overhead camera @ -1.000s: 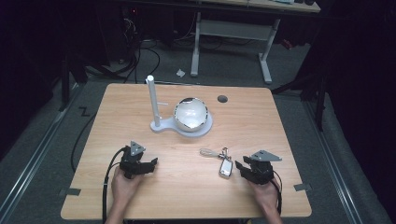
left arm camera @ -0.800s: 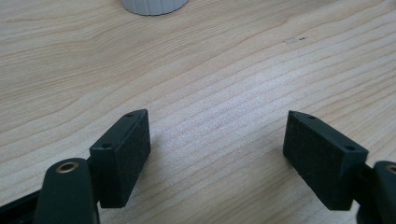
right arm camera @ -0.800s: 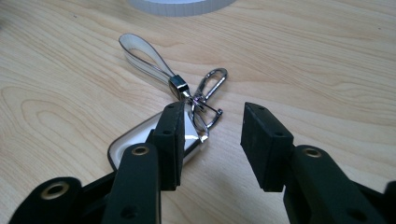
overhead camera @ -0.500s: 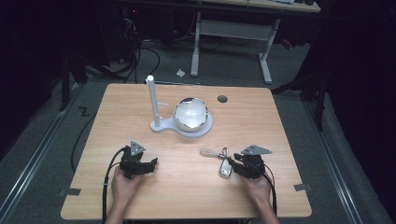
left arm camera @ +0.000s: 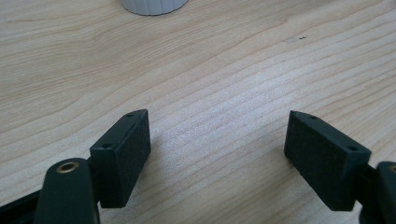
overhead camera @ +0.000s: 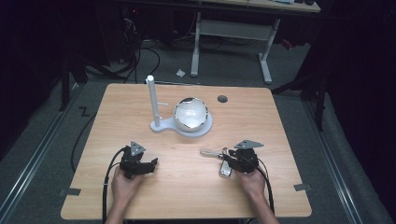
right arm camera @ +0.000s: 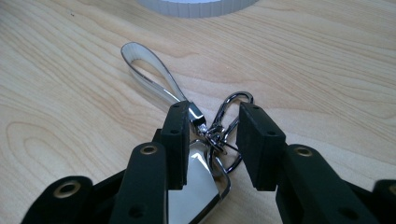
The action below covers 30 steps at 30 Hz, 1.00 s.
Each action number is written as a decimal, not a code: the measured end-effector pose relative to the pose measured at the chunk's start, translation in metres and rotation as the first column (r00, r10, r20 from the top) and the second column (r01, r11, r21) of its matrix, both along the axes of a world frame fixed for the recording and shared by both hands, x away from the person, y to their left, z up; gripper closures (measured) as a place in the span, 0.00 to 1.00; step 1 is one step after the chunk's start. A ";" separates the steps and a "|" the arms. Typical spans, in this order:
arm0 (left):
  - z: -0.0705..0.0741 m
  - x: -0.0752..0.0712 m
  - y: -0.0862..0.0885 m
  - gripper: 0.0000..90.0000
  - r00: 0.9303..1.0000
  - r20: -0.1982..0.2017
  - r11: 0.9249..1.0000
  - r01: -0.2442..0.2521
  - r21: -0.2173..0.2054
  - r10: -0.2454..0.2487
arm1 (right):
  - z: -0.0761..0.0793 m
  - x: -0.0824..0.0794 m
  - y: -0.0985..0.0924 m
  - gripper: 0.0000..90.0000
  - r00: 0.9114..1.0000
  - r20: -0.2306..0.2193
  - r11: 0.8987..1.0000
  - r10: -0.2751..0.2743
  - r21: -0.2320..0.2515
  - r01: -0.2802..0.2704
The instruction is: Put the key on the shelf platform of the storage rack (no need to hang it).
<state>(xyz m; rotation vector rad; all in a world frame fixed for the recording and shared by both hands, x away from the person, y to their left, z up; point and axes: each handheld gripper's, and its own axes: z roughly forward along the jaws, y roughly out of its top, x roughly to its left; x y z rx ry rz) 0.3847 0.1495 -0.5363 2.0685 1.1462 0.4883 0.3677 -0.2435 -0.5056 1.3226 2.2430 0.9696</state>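
Note:
A keychain lies on the wooden table at the front right: a white strap loop, a silver carabiner and a shiny flat fob. My right gripper rests low over it. Its jaws have just been closing and now straddle the ring cluster and the fob's top end. A gap still shows on the right side, so the pads do not press. My left gripper lies on the table at the front left, open wide, with bare wood between its pads.
A white stand with an upright post and a round base carrying a shiny bowl-like sphere stands mid-table behind both grippers. A dark cable hole sits behind it. The base's rim shows in the right gripper view.
My right gripper has slid left onto the keychain and its jaws have narrowed around it. The left gripper has stayed put.

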 end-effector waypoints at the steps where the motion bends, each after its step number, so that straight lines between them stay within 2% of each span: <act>1: 0.000 0.000 0.000 0.26 1.000 0.001 1.000 0.000 0.001 0.000 | 0.000 0.002 0.000 0.73 1.000 -0.005 1.000 -0.005 0.002 0.005; 6: 0.000 0.000 0.000 0.26 1.000 0.001 1.000 0.002 0.001 -0.002 | -0.004 0.008 0.003 0.73 1.000 -0.024 1.000 -0.015 0.004 0.015; 13: 0.000 0.000 0.000 0.26 1.000 0.001 1.000 0.003 0.000 -0.003 | -0.008 0.012 0.004 0.64 0.998 -0.038 0.999 -0.050 -0.024 0.049; 21: 0.000 0.000 0.000 0.25 1.000 0.002 1.000 0.004 0.001 -0.004 | -0.011 0.018 0.006 0.63 0.997 -0.065 0.999 -0.048 -0.015 0.047; 25: 0.000 0.000 0.000 0.25 1.000 0.001 1.000 0.003 0.000 -0.003 | -0.013 0.021 0.010 0.66 0.996 -0.084 0.999 -0.039 -0.021 0.037; 28: 0.000 0.000 0.000 0.25 1.000 0.001 1.000 0.004 0.000 -0.004 | -0.013 0.020 0.015 0.70 0.997 -0.069 0.997 -0.028 -0.071 0.024; 30: 0.000 0.000 0.000 0.25 1.000 0.001 1.000 0.004 0.000 -0.004 | -0.012 0.020 0.016 0.74 0.997 -0.070 0.997 -0.025 -0.080 0.020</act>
